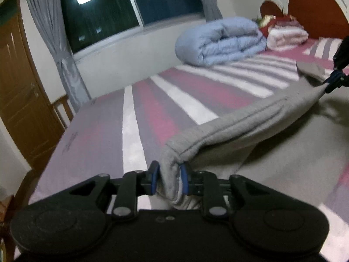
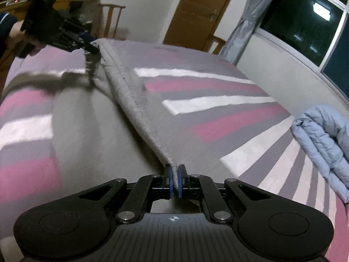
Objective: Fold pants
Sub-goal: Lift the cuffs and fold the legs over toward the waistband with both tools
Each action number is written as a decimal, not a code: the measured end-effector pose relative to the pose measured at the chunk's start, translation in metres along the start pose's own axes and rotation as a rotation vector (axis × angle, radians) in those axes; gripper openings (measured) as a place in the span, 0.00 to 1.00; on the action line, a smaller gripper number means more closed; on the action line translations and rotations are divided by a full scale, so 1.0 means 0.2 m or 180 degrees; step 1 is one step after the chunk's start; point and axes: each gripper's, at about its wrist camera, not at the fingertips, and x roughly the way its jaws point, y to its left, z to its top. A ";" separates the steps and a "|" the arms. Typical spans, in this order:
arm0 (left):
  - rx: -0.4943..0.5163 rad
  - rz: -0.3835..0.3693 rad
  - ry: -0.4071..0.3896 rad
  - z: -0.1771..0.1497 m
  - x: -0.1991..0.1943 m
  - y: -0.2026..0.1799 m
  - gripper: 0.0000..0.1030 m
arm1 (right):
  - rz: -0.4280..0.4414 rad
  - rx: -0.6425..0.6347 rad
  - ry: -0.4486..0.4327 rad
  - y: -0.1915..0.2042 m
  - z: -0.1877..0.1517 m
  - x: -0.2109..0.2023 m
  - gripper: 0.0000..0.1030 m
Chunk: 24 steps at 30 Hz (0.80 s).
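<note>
Grey sweatpants (image 1: pixel 250 118) lie on a striped bed, with one long edge lifted taut between both grippers. My left gripper (image 1: pixel 169 179) is shut on a bunched end of the pants with a seamed band. My right gripper (image 2: pixel 174 182) is shut on the thin fabric edge at the other end of the pants (image 2: pixel 135 100). The right gripper also shows in the left wrist view (image 1: pixel 331 83) at the far right, and the left gripper shows in the right wrist view (image 2: pixel 91 48) at the upper left. The rest of the pants rests flat on the bed.
The bed sheet (image 1: pixel 135 118) has pink, grey and white stripes. A folded blue duvet (image 1: pixel 220 41) and folded pink blankets (image 1: pixel 288 36) lie by the red headboard (image 1: pixel 316 6). A wall with a window (image 1: pixel 122 6), curtains, a wooden door (image 1: pixel 19 91) and a chair (image 2: pixel 111 19) border the bed.
</note>
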 end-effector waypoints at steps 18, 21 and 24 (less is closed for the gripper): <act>-0.1218 0.0562 0.0575 -0.10 -0.28 -0.06 0.70 | -0.0368 0.1087 -0.0301 0.11 -0.20 -0.22 0.50; -0.1863 0.0298 0.0428 -0.09 -0.39 -0.02 0.70 | -0.0351 0.1515 -0.0357 0.07 -0.23 -0.29 0.50; -0.2414 0.0009 0.0412 -0.09 -0.41 -0.02 0.66 | -0.0381 0.1868 -0.0400 0.04 -0.25 -0.33 0.50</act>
